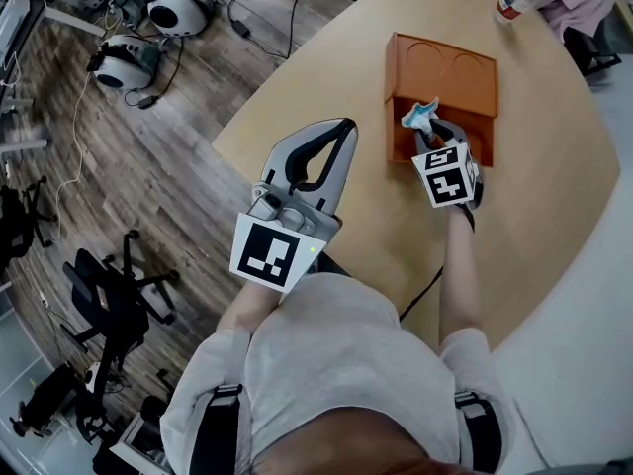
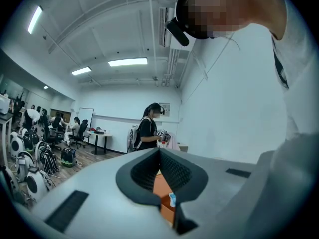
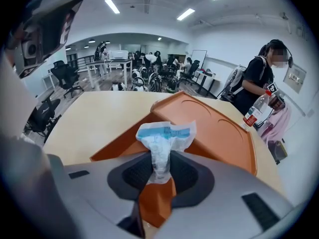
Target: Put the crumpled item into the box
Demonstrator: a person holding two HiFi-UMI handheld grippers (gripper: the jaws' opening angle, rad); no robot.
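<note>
Crumpled item (image 3: 164, 138), blue print, maybe lettering, in right gripper (image 3: 159, 174), at box (image 3: 219, 128)

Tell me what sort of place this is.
Probably an open-plan office or lab workspace: black office chairs, white headsets on the wood floor, desks and a whiteboard further back.

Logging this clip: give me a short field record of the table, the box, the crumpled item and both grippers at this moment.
Surface: light wooden table
Box: orange box on the table, just ahead of the right gripper
Crumpled item: white and blue crumpled item, held up at the box's near side
Right gripper: right gripper shut on the crumpled item
Left gripper: left gripper with jaw tips together, nothing between them, to the left of the box
Other: plastic bottle near the table's far edge
Task state: item not yet released into the box
</note>
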